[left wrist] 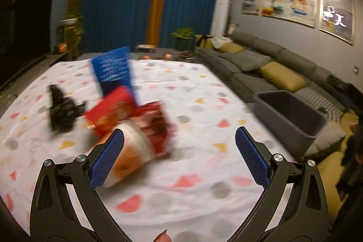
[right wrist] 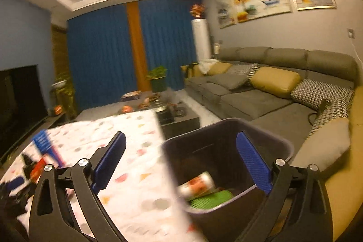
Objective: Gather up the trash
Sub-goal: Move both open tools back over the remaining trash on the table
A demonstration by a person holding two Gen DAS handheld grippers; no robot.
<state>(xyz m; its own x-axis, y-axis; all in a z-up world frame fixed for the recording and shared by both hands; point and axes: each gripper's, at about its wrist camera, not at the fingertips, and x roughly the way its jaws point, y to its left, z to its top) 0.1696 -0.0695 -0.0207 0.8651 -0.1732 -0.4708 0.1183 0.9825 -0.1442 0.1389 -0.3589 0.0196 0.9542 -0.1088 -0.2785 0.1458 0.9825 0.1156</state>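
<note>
you held the right gripper (right wrist: 180, 160) spread empty over the bin (right wrist: 226, 135), while the left gripper (left wrist: 179, 152) gaped toward the wrapper pile (left wrist: 136, 115), positioned to grab more.

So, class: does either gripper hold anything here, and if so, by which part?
Nothing is held. The left gripper is open over the table, its jaws clear of the wrappers. The right gripper is open above the bin.

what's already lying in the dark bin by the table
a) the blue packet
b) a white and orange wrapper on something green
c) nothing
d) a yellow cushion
b: the right wrist view looks down into the bin, where a white and orange wrapper lies on a green item.
</note>
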